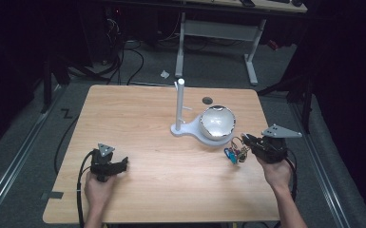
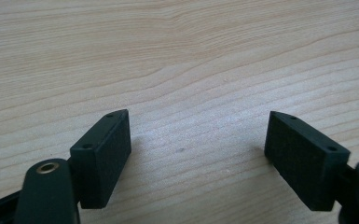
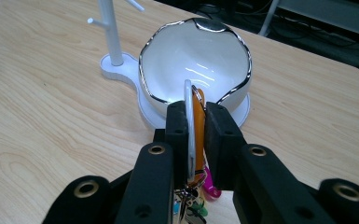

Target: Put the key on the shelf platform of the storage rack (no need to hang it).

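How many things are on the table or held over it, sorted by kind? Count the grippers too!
Grippers: 2, the left gripper open on the table and the right gripper shut on the key bunch
White bowl: 1
White stand with a post: 1
Key bunch: 1
Total: 5

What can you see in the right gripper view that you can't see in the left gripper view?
The right gripper view has the right gripper with its jaws shut on a bunch of keys, a white bowl with a silver rim, and a white stand with pegs. The left gripper view has the left gripper with its jaws open and nothing between them. Both show the wooden table.
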Tool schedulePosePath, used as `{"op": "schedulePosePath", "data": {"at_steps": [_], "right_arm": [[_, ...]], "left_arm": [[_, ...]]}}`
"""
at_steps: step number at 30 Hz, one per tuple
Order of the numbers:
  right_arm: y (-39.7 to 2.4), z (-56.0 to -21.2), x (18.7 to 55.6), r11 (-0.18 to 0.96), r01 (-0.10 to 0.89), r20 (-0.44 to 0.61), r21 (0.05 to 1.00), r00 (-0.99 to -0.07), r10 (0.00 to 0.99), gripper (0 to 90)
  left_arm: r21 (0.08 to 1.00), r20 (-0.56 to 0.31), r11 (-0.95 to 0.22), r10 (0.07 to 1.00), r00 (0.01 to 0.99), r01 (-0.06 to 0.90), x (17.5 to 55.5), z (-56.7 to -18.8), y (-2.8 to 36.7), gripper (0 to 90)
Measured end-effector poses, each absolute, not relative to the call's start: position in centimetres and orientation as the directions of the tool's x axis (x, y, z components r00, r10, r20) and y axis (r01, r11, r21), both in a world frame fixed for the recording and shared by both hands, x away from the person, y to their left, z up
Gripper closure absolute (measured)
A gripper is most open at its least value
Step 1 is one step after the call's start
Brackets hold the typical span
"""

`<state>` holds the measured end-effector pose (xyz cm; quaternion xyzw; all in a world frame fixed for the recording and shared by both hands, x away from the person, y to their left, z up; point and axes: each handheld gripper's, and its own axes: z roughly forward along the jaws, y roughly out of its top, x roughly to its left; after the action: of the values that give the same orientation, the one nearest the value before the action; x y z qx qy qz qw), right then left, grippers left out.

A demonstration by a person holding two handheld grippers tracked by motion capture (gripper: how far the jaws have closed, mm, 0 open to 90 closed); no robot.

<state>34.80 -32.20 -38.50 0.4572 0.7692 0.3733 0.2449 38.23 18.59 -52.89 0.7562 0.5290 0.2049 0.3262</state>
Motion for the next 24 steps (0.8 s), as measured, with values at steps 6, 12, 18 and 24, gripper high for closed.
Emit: {"op": "schedulePosePath", "data": {"at_steps": [6, 12, 18, 24], "right_arm": [[-32.1, -37.3, 34.9, 0.296, 0.511, -0.025, 0.807, -0.47, 0.882, 80.8], [-32.0, -36.0, 35.4, 0.297, 0.507, -0.008, 0.809, -0.496, 0.868, 80.8], [-31.9, -34.8, 35.7, 0.299, 0.495, -0.002, 0.816, -0.514, 0.858, 80.8], [-31.7, -33.3, 36.2, 0.307, 0.487, -0.006, 0.818, -0.527, 0.85, 80.8]], "left_arm": [[0.71, -0.035, -0.227, 0.934, 0.356, 0.666, 38.2, -52.9, 18.6, 23.1], [0.71, -0.035, -0.228, 0.934, 0.356, 0.666, 38.2, -52.9, 18.6, 23.0], [0.71, -0.035, -0.228, 0.934, 0.356, 0.666, 38.2, -52.9, 18.6, 23.1], [0.71, -0.035, -0.228, 0.934, 0.356, 0.666, 38.2, -52.9, 18.6, 23.1]]}}
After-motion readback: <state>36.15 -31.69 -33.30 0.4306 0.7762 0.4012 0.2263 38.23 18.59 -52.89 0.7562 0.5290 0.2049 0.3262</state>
